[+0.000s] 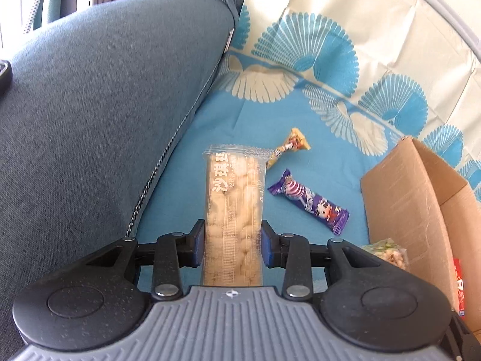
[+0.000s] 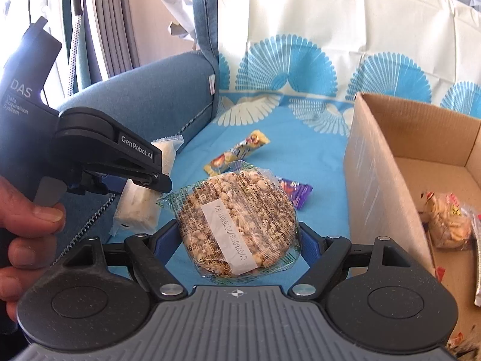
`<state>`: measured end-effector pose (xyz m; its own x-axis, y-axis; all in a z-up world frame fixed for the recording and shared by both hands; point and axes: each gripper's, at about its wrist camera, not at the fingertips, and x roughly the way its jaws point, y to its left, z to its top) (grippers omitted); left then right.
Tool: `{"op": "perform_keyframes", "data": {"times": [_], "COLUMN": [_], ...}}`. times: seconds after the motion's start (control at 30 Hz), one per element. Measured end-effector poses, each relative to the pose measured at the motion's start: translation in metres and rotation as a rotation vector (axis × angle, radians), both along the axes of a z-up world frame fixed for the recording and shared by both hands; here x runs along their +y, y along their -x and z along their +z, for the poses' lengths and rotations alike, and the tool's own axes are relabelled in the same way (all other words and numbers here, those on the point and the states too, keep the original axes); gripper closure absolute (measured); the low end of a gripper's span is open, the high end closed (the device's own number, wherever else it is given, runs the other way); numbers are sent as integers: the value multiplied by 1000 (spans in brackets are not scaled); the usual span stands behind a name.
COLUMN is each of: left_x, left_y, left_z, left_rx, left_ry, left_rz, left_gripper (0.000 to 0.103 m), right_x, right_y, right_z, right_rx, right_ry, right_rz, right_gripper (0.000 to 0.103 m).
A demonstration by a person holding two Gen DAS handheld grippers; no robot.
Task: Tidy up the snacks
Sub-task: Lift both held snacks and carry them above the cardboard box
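Left gripper [image 1: 232, 245]: pads pinch the long sachima bar [image 1: 234, 207] across its narrow width, near one end. Right gripper [image 2: 239, 237]: set wide, clamped on the round puffed-rice cake [image 2: 240, 225] at its edges. Both packs are off the blue cloth [image 1: 300, 120]. Judged light, crumbly, film slippery; grip gently across the body, not the seals. Beyond: purple candy [image 1: 309, 201], yellow candy [image 1: 288, 147]. Cardboard box [image 2: 375, 165] on the right, some snacks already inside.
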<state>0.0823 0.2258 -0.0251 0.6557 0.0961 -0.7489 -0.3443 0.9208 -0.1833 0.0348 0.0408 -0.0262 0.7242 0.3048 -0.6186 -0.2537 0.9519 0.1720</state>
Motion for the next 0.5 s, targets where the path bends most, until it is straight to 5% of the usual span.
{"op": "perform_keyframes", "data": {"times": [0.5], "left_x": [-3], "left_y": [-2], "left_z": [4], "left_rx": [-39], "left_ry": [-5], "left_rz": [5], "left_gripper": [63], "right_x": [-16], "right_y": [-1], "right_z": [35], "right_rx": [-112], "right_ry": [-17], "right_rz": [0], "right_gripper": [21]}}
